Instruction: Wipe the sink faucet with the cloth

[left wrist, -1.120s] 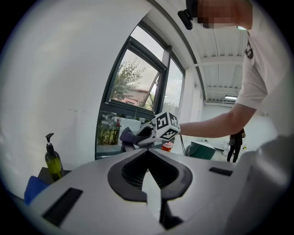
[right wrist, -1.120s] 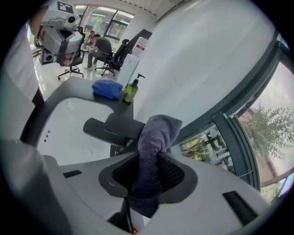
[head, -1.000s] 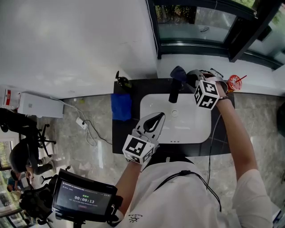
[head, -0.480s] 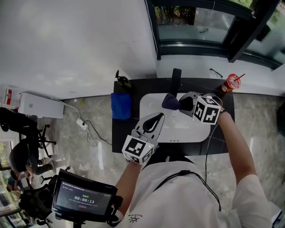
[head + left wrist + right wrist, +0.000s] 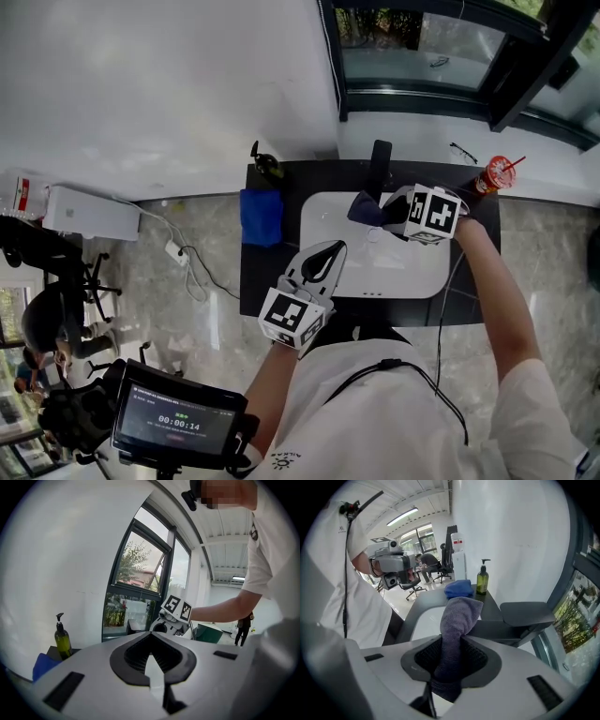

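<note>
A black faucet (image 5: 380,159) stands at the back of the white sink (image 5: 412,277). My right gripper (image 5: 382,212) is over the basin just in front of the faucet, shut on a dark purple cloth (image 5: 362,208). In the right gripper view the cloth (image 5: 459,613) sticks up out of the right gripper (image 5: 451,654), and its end lies by the faucet's (image 5: 525,613) spout. My left gripper (image 5: 330,248) hovers at the sink's near left rim, shut and empty. In its own view the left gripper (image 5: 151,639) points toward the right gripper's marker cube (image 5: 177,609).
A folded blue cloth (image 5: 260,216) and a green soap bottle (image 5: 267,167) sit on the black counter (image 5: 251,281) left of the sink. A red cup (image 5: 497,173) and a pair of glasses (image 5: 462,152) lie at the back right. A window sill runs behind.
My right gripper carried the cloth from the faucet's top down and toward me, to in front of the spout over the basin. The left gripper stayed put.
</note>
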`<action>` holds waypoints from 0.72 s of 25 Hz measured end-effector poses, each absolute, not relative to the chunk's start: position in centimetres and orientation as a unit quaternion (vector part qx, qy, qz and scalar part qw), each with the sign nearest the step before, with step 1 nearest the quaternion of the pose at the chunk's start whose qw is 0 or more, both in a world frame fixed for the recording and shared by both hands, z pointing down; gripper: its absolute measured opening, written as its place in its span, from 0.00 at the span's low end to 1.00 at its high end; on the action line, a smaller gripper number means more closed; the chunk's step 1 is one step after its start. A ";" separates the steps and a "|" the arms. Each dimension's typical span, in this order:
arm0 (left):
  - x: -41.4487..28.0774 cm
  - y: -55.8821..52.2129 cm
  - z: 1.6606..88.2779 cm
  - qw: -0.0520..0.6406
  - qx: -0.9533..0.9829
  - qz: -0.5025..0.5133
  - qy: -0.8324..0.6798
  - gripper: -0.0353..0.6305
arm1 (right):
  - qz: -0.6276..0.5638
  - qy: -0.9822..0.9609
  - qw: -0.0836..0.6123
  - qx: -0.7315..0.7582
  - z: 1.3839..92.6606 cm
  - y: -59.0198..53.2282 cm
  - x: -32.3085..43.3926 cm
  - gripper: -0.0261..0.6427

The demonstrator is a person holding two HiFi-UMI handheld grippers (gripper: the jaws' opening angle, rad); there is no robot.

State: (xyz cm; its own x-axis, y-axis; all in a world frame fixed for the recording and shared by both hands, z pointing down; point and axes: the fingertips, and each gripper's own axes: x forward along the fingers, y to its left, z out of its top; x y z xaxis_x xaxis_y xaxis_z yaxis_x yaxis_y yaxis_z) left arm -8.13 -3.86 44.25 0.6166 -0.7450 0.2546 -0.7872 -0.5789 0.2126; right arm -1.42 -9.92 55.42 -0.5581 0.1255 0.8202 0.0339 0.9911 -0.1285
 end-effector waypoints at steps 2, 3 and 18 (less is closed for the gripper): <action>-8.4 -3.9 44.3 0.155 0.884 0.068 -0.436 0.04 | 0.065 -0.872 0.482 -0.049 56.0 -10.8 -1.1 0.21; -8.6 -3.9 44.3 0.156 0.883 0.068 -0.438 0.04 | 0.075 -0.868 0.488 -0.051 56.1 -11.2 -1.0 0.21; -9.2 -5.0 44.3 0.152 0.881 0.068 -0.443 0.04 | 0.105 -0.845 0.523 0.038 56.9 -18.0 1.2 0.21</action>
